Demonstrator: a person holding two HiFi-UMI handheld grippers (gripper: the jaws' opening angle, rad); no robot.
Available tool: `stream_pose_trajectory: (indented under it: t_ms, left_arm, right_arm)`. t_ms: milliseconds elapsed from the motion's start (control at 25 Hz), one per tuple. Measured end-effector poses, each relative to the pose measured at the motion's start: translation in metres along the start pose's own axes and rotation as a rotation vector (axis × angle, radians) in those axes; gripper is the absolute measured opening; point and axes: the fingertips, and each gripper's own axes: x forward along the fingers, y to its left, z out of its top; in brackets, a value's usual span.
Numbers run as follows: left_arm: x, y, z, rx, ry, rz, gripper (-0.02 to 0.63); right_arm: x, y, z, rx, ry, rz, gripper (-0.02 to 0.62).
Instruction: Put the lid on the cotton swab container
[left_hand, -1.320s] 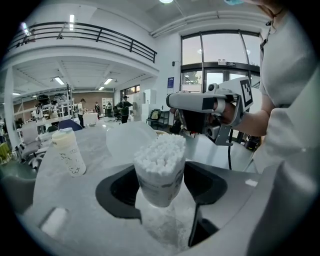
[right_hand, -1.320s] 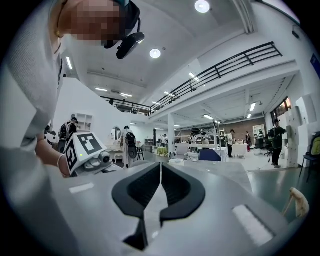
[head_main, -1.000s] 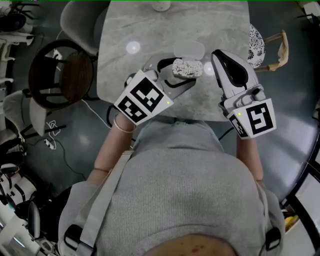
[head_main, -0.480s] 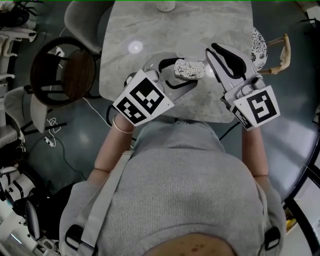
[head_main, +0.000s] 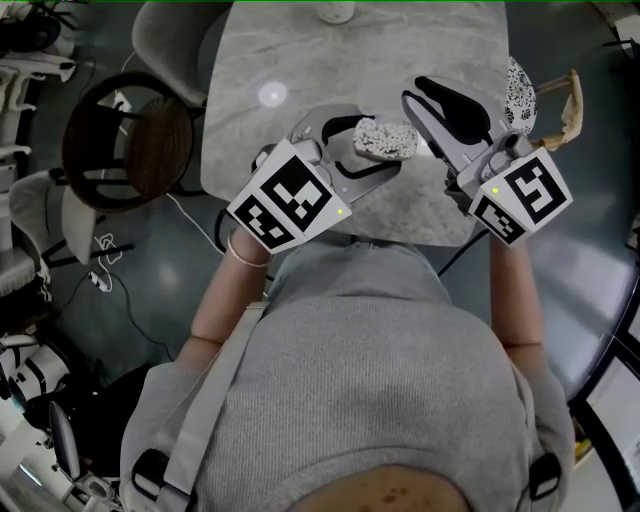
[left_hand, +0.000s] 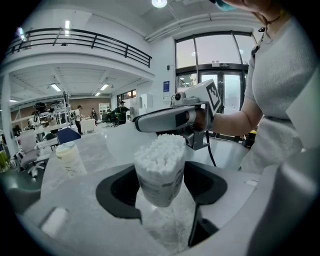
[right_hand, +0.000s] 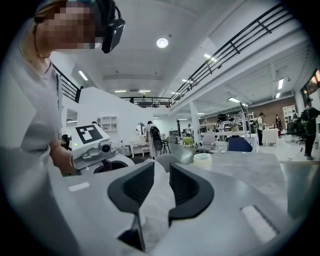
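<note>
My left gripper (head_main: 365, 150) (left_hand: 160, 186) is shut on the cotton swab container (head_main: 385, 140) (left_hand: 160, 170), a clear tub packed with white swabs, held upright and uncovered over the marble table (head_main: 300, 60). Just behind it in the left gripper view lies a pale translucent shape (left_hand: 120, 145), apparently the lid. My right gripper (head_main: 415, 98) (right_hand: 156, 180) reaches in from the right beside the container. Its jaws are opening, and a whitish piece (right_hand: 156, 195), seemingly that lid, shows in the gap between them. I cannot see the pads pressing on it.
A small lidded cup (head_main: 335, 10) (left_hand: 67, 157) (right_hand: 202, 160) stands at the table's far side. A round dark chair (head_main: 125, 145) and a grey chair (head_main: 165, 35) sit left of the table. A patterned cushion with wooden handles (head_main: 545, 100) is at the right edge.
My right gripper has shifted up and away along the table beside the container, and its jaws have spread. The left gripper and the container have hardly moved.
</note>
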Motion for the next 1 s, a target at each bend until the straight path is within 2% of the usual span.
stream_pose_trajectory:
  t_ms: [320,1000]
  left_arm:
    - [-0.002,0.001,0.000,0.018,0.008,0.002,0.275]
    - [-0.003,0.003,-0.005,0.001,0.036,0.022,0.275]
  right_arm:
    - [0.007,0.001,-0.001,0.103,0.006,0.062,0.086]
    - [0.002,0.010,0.009,0.043,-0.026,0.078,0.086]
